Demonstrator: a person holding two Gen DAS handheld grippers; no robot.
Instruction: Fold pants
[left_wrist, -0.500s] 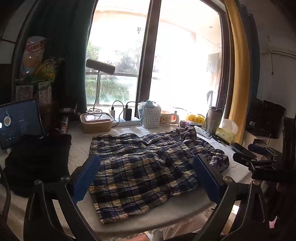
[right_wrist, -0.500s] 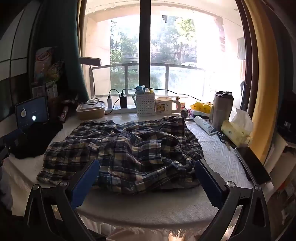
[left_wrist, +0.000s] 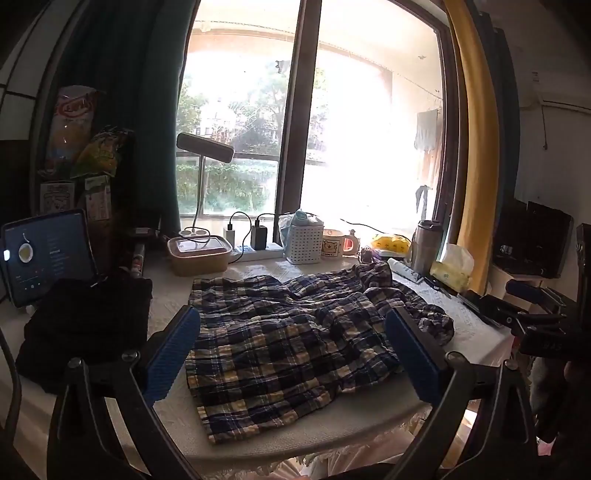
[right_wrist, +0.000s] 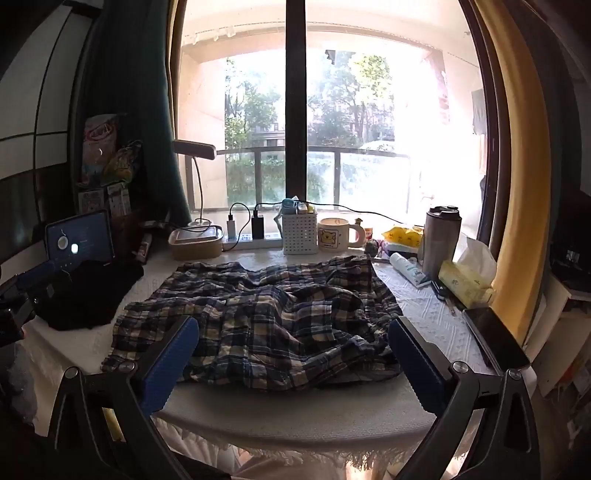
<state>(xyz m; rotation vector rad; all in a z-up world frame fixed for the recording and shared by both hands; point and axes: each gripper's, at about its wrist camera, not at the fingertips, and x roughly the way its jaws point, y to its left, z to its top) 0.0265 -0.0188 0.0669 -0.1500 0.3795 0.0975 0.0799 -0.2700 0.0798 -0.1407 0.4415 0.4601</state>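
Observation:
Blue, cream and yellow plaid pants (left_wrist: 295, 339) lie rumpled across the white-covered table (left_wrist: 332, 432), also in the right wrist view (right_wrist: 273, 317). My left gripper (left_wrist: 293, 354) is open and empty, held above the table's near edge, in front of the pants' left half. My right gripper (right_wrist: 293, 360) is open and empty, held in front of the pants' right half. Neither touches the cloth. The right gripper also shows at the right edge of the left wrist view (left_wrist: 535, 310).
A black folded garment (left_wrist: 85, 325) and a lit tablet (left_wrist: 44, 254) sit at the left. Along the window stand a lunch box (left_wrist: 199, 254), power strip, white basket (left_wrist: 304, 243), mug (left_wrist: 336, 245), steel tumbler (right_wrist: 441, 236), tissue pack (right_wrist: 467, 277) and a phone (right_wrist: 495, 341).
Both cameras have tilted up a little, so the table and pants sit lower in each view. The pants have not moved and both grippers stay open.

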